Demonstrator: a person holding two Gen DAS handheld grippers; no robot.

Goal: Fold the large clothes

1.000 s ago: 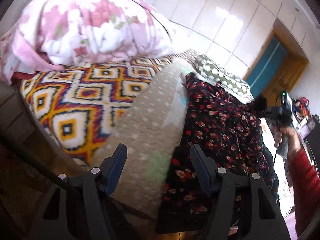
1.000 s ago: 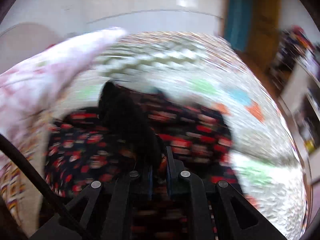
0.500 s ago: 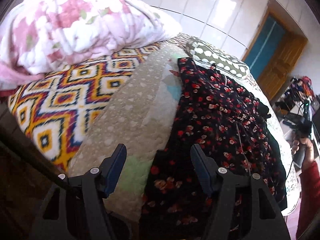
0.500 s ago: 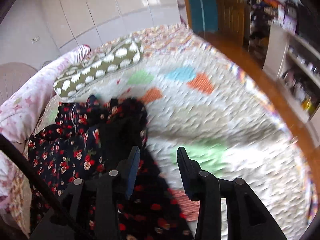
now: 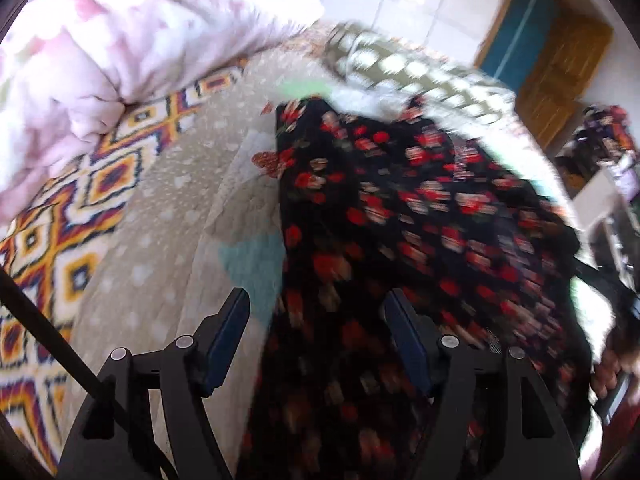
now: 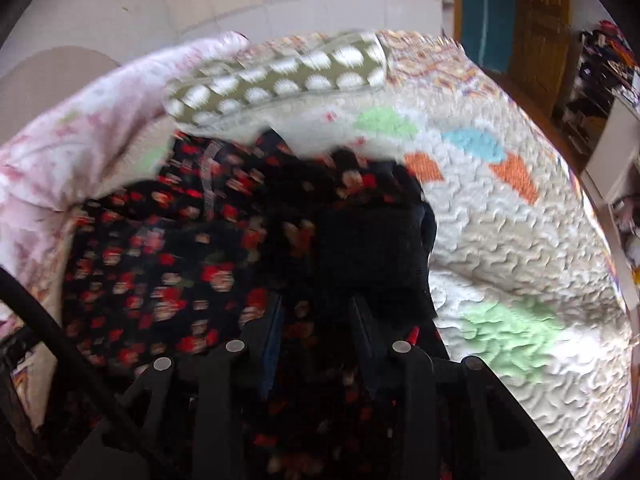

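A black garment with red flowers [image 5: 400, 232] lies spread on the quilted bedspread [image 5: 168, 216]. My left gripper [image 5: 318, 312] is open and empty, just above the garment's near left edge. In the right wrist view the same garment [image 6: 160, 248] lies bunched, with a dark fold [image 6: 372, 240] in the middle. My right gripper [image 6: 316, 316] is open, low over the garment, with cloth between the jaws but not pinched. Both views are blurred by motion.
A pink floral duvet [image 5: 120, 40] is piled at the head of the bed. A green pillow with white dots [image 6: 280, 76] lies behind the garment. A patterned blanket [image 5: 52, 240] covers the left side. A wooden door [image 6: 540, 20] and shelves [image 6: 600, 80] stand at the right.
My right gripper let go of the garment and opened, then dropped back low over it. My left gripper moved forward over the garment's edge and stayed open.
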